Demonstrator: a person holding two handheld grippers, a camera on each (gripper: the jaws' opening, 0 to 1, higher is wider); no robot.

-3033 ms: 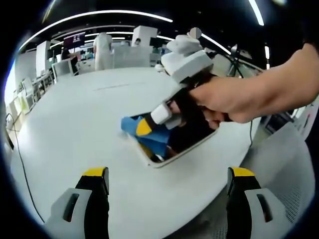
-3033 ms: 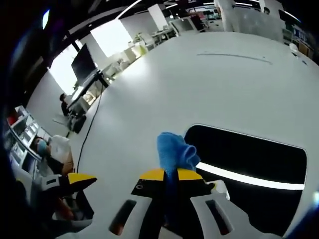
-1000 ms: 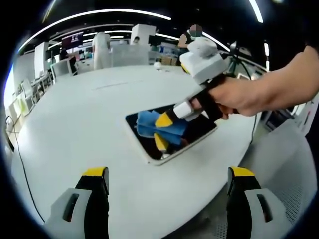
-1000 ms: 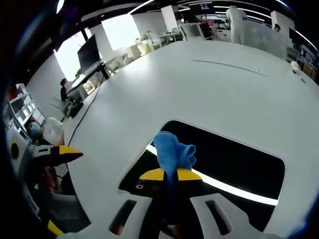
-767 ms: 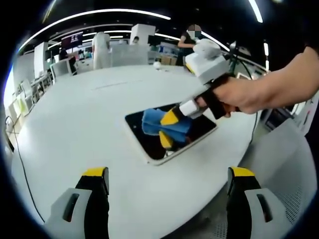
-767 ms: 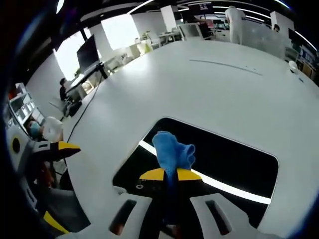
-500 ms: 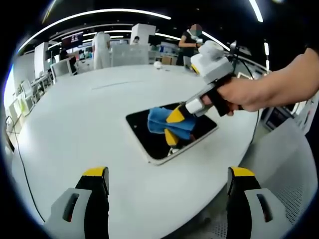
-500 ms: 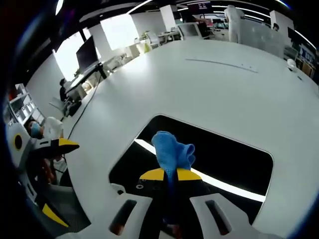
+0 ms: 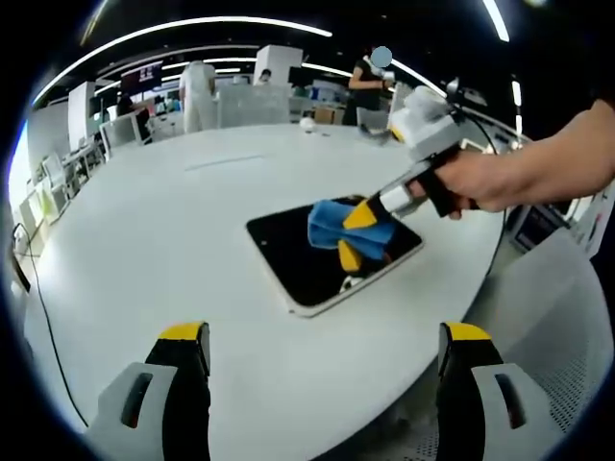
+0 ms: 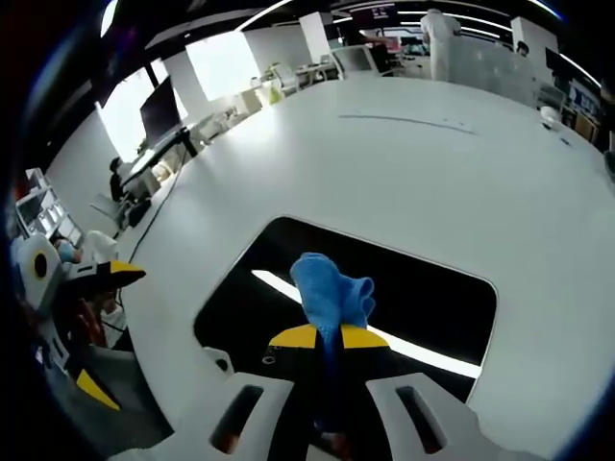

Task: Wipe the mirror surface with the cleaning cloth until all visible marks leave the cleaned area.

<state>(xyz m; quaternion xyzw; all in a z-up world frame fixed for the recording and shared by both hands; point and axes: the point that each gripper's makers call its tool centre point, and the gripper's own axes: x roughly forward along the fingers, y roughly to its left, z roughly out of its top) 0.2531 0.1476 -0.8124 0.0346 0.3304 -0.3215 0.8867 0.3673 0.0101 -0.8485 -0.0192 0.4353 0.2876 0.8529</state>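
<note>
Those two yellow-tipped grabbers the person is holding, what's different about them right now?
The right gripper has its jaws shut on the blue cloth over the mirror. The left gripper has its jaws wide apart, holds nothing, and sits back from the mirror. Both have yellow tips.

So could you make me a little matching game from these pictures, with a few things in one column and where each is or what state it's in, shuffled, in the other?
Things:
1. cleaning cloth
2. mirror
3. left gripper
4. right gripper

States:
A. lying flat on the white table
B. jaws wide apart, holding nothing, back from the mirror
C. blue, bunched up, pressed on the dark glass
D. jaws closed on the cloth, held over the mirror

Pairs: 1-C, 2-A, 3-B, 4-D
</note>
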